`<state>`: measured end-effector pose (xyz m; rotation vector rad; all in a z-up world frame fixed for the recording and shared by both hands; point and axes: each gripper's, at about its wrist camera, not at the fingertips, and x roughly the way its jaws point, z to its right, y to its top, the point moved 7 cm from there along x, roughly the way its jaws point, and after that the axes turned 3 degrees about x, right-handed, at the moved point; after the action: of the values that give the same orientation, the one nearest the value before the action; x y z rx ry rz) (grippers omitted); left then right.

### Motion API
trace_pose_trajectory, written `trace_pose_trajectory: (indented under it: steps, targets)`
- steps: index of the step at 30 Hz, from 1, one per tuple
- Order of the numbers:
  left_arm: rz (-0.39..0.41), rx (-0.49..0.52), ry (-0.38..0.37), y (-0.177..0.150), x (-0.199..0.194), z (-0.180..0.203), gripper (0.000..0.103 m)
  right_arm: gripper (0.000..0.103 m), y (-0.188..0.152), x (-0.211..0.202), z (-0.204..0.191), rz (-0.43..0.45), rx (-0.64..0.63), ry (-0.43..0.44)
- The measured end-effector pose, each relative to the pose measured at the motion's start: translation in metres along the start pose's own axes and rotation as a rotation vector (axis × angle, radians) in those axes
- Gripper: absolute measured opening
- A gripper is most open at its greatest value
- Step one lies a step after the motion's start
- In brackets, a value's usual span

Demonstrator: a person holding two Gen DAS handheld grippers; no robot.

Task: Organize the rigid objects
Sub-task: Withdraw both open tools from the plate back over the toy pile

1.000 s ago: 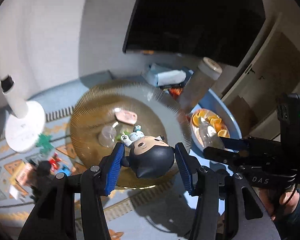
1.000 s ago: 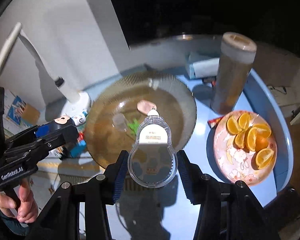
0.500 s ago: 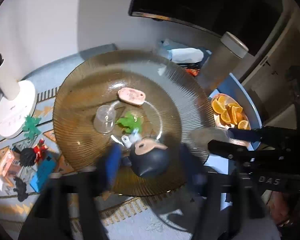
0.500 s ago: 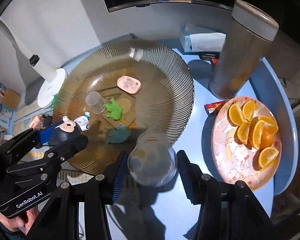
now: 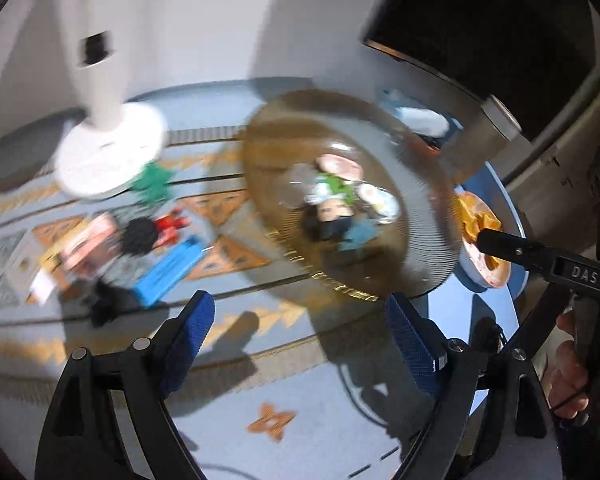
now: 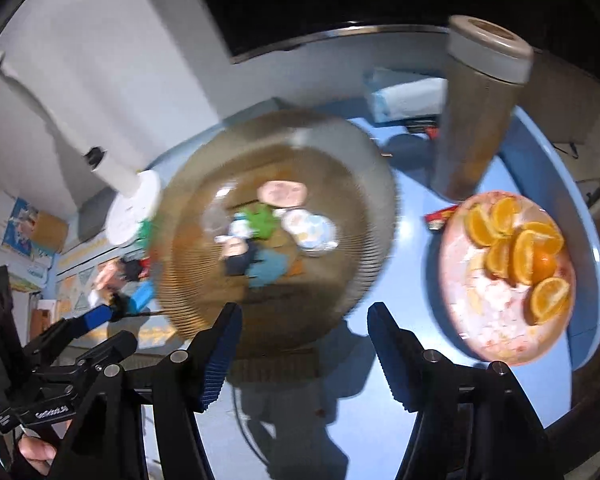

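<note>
A ribbed amber glass plate (image 6: pixel 364 184) stands on the blue table (image 6: pixel 412 248). In it lie a dark-haired figurine (image 6: pixel 238 254), a clear oval case (image 6: pixel 311 229), a pink oval piece (image 6: pixel 284 193), a green toy (image 6: pixel 260 219) and a teal toy (image 6: pixel 272 268). The plate also shows in the left wrist view (image 5: pixel 428 240), with the figurine (image 5: pixel 332 216) in it. My left gripper (image 5: pixel 300 336) is open and empty over the floor rug. My right gripper (image 6: pixel 302 346) is open and empty at the plate's near rim.
A pink plate of orange slices (image 6: pixel 512 280) sits at the right, a tall brown canister (image 6: pixel 480 108) behind it, a tissue pack (image 6: pixel 404 96) at the back. On the floor rug lie more toys (image 5: pixel 148 236), a blue box (image 5: pixel 172 268) and a white fan base (image 5: pixel 112 152).
Both grippers have opened. The figurine left my left gripper and the clear case left my right gripper; both now lie in the plate. Both grippers have pulled back.
</note>
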<state>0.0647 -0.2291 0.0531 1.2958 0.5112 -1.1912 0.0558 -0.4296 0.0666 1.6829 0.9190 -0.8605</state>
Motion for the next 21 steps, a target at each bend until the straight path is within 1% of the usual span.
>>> trace_pose_trajectory:
  steps: [4, 7, 8, 10, 12, 14, 17, 21]
  targets:
    - [0.043, -0.085, 0.028, -0.005, -0.03, -0.037, 0.086, 0.064, -0.003, -0.006, -0.039, 0.031, -0.067, 0.033]
    - [0.073, -0.124, 0.076, -0.009, -0.054, -0.067, 0.086, 0.064, -0.005, -0.01, -0.07, 0.057, -0.113, 0.066]
    - [0.082, -0.144, 0.089, -0.012, -0.063, -0.08, 0.086, 0.064, -0.006, -0.012, -0.083, 0.068, -0.124, 0.106]
    - [0.086, -0.166, 0.091, -0.015, -0.073, -0.096, 0.086, 0.067, -0.008, -0.014, -0.102, 0.08, -0.129, 0.171]
    - [0.092, -0.178, 0.111, -0.02, -0.082, -0.114, 0.086, 0.085, -0.01, -0.014, -0.12, 0.093, -0.13, 0.208]
    - [0.089, -0.192, 0.121, -0.025, -0.088, -0.13, 0.086, 0.089, -0.012, -0.013, -0.136, 0.108, -0.132, 0.226]
    - [0.081, -0.206, 0.116, -0.032, -0.093, -0.151, 0.086, 0.089, -0.015, -0.004, -0.159, 0.086, -0.139, 0.232]
    - [0.064, -0.189, 0.124, -0.036, -0.095, -0.175, 0.086, 0.089, -0.024, 0.012, -0.18, 0.043, -0.121, 0.218]
